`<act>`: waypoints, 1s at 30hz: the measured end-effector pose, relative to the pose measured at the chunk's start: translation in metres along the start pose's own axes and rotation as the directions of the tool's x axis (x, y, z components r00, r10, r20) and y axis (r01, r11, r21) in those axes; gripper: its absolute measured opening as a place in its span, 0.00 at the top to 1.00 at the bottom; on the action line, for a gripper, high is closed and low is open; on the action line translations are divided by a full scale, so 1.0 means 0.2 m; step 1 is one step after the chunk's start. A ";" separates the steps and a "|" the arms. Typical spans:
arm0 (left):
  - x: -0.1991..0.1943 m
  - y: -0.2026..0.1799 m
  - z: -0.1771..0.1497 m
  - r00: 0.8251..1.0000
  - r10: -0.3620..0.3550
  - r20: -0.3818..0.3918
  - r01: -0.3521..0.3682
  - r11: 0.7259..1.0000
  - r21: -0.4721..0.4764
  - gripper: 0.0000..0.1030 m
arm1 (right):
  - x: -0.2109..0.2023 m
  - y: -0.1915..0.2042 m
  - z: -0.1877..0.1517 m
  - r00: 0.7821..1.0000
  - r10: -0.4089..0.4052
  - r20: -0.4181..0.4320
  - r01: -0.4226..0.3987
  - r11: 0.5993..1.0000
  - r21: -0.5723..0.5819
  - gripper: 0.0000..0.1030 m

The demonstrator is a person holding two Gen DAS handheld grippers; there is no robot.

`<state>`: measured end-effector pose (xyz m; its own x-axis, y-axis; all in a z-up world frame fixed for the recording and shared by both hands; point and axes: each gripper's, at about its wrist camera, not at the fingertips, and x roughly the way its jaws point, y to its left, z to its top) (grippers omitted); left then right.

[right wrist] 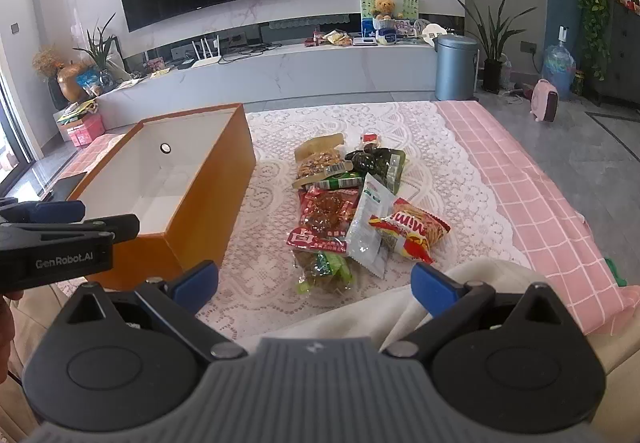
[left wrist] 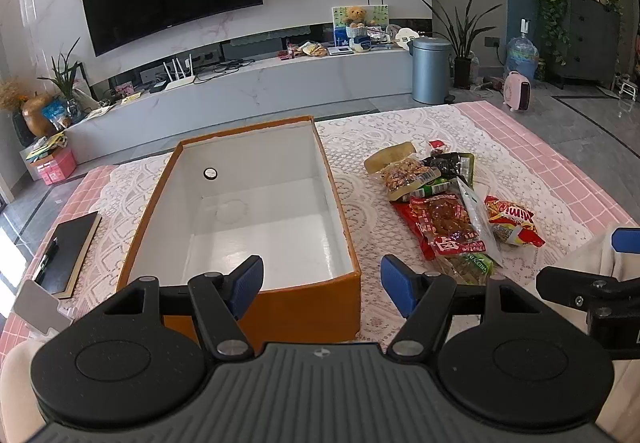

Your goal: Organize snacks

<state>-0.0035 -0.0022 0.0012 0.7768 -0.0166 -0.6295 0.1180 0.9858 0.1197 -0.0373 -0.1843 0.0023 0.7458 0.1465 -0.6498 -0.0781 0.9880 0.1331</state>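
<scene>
Likely light, crinkly and slippery, the snack packets (right wrist: 352, 211) heaped on the tabletop (right wrist: 500, 179) beside the orange box (left wrist: 248, 211) suit an edge pinch; both the left hand-held gripper (left wrist: 322, 285) and the right hand-held gripper (right wrist: 316, 283) gape empty.

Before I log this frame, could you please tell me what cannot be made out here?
- Left wrist view: the box's near floor, hidden by its front wall.
- Both views: the lower packets in the snack pile, covered by the packets on top.
- Right wrist view: the left tongs, cut off by the left edge, so their opening is unreadable there.
- Left wrist view: the notebook's cover detail, too small.
</scene>
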 end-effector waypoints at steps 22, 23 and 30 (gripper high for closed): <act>-0.01 0.02 0.00 1.000 -0.002 0.005 0.002 1.000 -0.019 0.23 | 0.01 0.01 -0.01 1.000 0.000 -0.006 0.000 1.000 -0.012 0.03; -0.01 0.03 0.00 1.000 -0.002 0.005 0.002 1.000 -0.020 0.23 | 0.01 0.01 -0.01 1.000 -0.001 -0.006 0.001 1.000 -0.013 0.03; -0.02 0.03 0.00 1.000 -0.002 0.004 0.002 1.000 -0.026 0.23 | 0.01 0.02 -0.01 1.000 -0.002 -0.007 0.002 1.000 -0.017 0.03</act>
<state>-0.0053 0.0031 0.0042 0.7792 -0.0195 -0.6265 0.1040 0.9897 0.0985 -0.0369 -0.1803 0.0006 0.7414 0.1445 -0.6553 -0.0880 0.9890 0.1186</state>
